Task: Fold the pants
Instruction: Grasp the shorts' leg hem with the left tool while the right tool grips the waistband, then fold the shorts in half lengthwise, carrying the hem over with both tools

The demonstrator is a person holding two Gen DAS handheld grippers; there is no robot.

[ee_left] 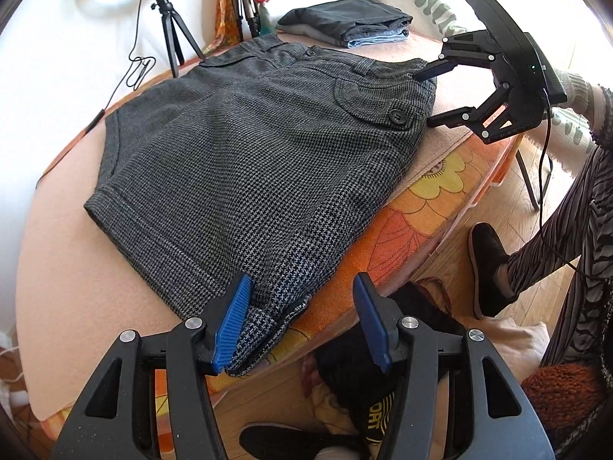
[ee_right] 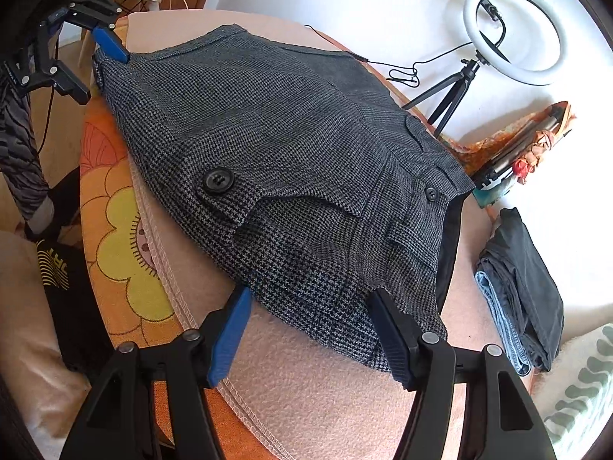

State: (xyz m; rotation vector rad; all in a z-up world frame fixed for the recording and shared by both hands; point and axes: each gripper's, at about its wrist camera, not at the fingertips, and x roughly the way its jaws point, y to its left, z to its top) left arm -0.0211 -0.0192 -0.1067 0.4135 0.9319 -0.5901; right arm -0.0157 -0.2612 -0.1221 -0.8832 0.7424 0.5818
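Left gripper [ee_left: 302, 306] stood part open astride the hem corner of the grey houndstooth woven shorts [ee_left: 245, 161], pads not pressing. Right gripper [ee_right: 310, 326] likewise straddled the waistband corner, unclamped. Shorts lay flat on the pink fleece blanket [ee_right: 306, 391], near its stitched edge. Bare blanket beyond. Yellow lettering on black cloth [ee_left: 377, 418] unreadable.

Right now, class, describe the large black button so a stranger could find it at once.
Start at the grey houndstooth shorts spread on the pink blanket. On the near pocket's flap sits the large black button. It is bigger than the waistband button.
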